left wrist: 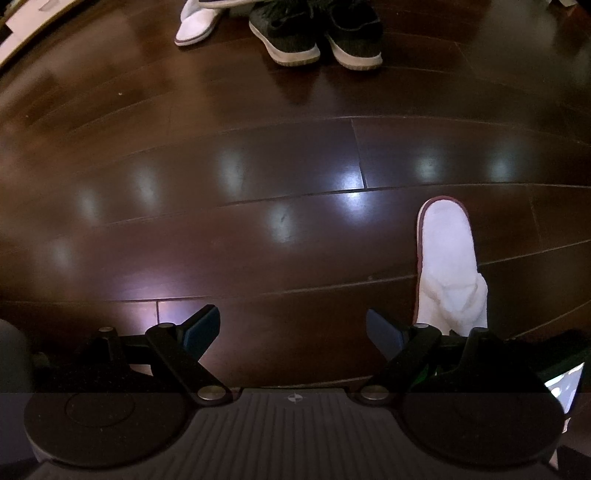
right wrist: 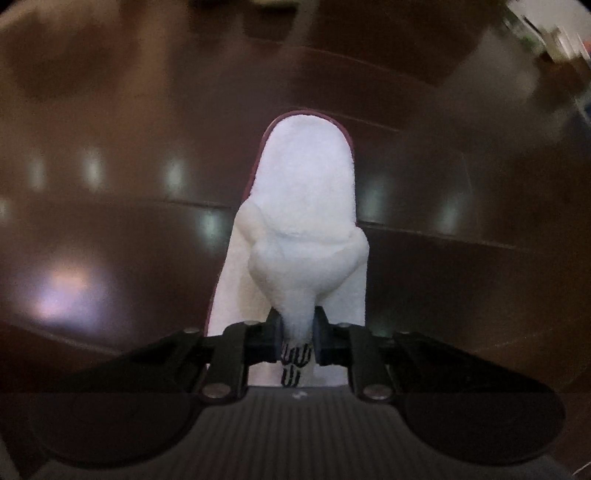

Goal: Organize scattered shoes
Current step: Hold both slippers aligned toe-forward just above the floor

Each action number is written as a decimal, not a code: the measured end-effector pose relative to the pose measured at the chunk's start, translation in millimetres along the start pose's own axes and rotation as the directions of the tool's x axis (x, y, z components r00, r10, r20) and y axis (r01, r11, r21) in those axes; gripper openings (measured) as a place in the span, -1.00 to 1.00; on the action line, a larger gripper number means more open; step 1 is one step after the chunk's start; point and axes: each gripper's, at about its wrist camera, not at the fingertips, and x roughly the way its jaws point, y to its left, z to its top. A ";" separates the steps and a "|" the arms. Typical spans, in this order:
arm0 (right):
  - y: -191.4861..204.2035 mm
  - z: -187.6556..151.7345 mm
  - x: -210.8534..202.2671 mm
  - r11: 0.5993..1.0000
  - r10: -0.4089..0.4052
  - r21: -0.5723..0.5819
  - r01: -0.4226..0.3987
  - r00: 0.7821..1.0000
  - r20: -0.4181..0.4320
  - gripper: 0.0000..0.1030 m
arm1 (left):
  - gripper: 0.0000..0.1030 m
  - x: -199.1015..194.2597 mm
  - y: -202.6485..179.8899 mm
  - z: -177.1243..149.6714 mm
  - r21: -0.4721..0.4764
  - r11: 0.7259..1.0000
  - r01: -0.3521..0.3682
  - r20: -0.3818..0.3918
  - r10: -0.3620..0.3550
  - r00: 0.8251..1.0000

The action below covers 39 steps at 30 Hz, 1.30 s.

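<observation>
A white terry slipper (right wrist: 306, 206) with a dark red edge fills the middle of the right wrist view, toe pointing away; my right gripper (right wrist: 298, 334) is shut on its bunched upper. The same slipper (left wrist: 448, 258) shows at the right of the left wrist view. My left gripper (left wrist: 293, 328) is open over bare floor, with nothing between its blue pads (left wrist: 201, 330). Far ahead stand a pair of dark knit sneakers (left wrist: 314, 35) with pale soles, and to their left a second white slipper (left wrist: 194, 26).
Dark glossy wooden floorboards (left wrist: 258, 166) stretch between my left gripper and the far shoes. A pale edge (left wrist: 22, 33) runs along the top left corner. Blurred light objects (right wrist: 546, 33) sit at the top right of the right wrist view.
</observation>
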 end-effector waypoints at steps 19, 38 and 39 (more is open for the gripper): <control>-32.7 7.4 -4.6 0.984 0.048 0.168 -0.056 0.998 0.051 0.19 | 0.75 0.9 3.4 0.8 -0.030 0.999 0.018 -0.017 -0.018 1.000; -33.5 17.6 20.1 0.967 0.146 0.206 -0.151 0.988 0.039 -0.17 | 0.75 7.2 14.9 -2.8 -0.053 0.999 0.012 -0.032 -0.014 0.999; -30.6 18.3 18.7 0.968 0.149 0.200 -0.153 0.988 0.037 -0.22 | 0.75 7.2 16.1 -2.9 -0.054 0.999 0.009 -0.031 -0.011 0.999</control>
